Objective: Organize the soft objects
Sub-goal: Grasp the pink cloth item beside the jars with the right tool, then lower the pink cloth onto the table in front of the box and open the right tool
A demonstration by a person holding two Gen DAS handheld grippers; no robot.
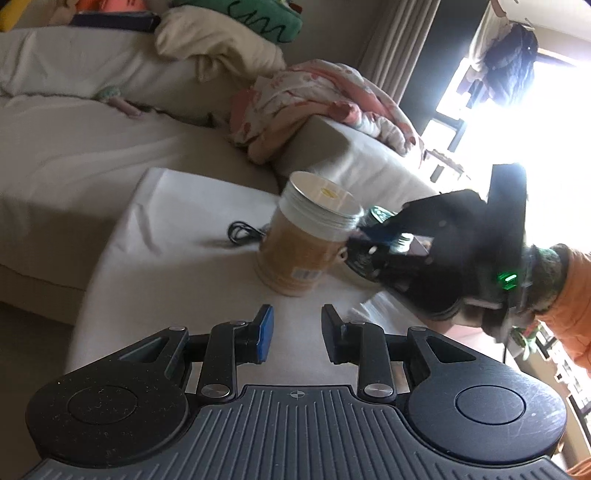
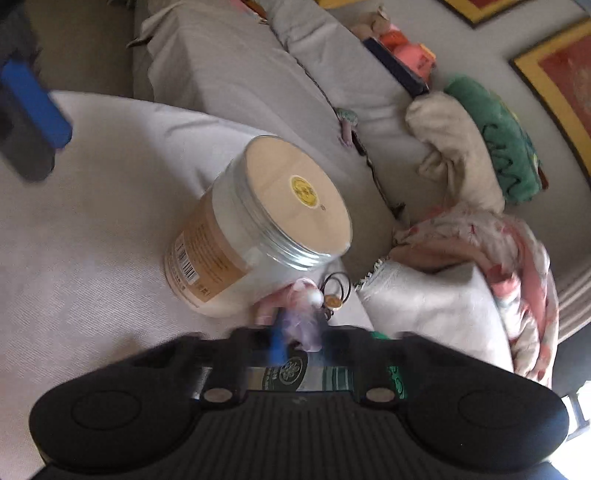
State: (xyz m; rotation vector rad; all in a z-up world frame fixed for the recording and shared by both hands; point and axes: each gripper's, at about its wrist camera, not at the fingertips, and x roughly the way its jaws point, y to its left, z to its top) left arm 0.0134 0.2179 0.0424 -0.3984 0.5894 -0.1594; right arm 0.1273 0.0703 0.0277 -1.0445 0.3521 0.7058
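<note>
My left gripper (image 1: 297, 332) hangs over the white cloth-covered table (image 1: 166, 258) with its blue-padded fingers (image 1: 266, 334) parted a moderate way and nothing between them. Ahead of it stands a big jar (image 1: 306, 240) with a pale lid and a tan label, and a coil of black cable (image 1: 240, 233) lies on the cloth just behind it. My right gripper (image 2: 295, 339) sits close beside the jar on the side toward the sofa arm, blurred in both views; its fingers are drawn together on a small pink-and-lilac soft toy (image 2: 304, 314), which pokes out between them, almost touching the jar's base. A dark key ring (image 2: 338, 286) lies just past the toy. On the grey sofa (image 1: 74, 147) behind the table I see a pink patterned blanket (image 1: 314, 107) heaped over the armrest, a cream cushion (image 1: 214, 48) and a green plush (image 1: 258, 18) along the backrest. An orange sleeve (image 1: 569, 295) shows behind my right gripper.
</note>
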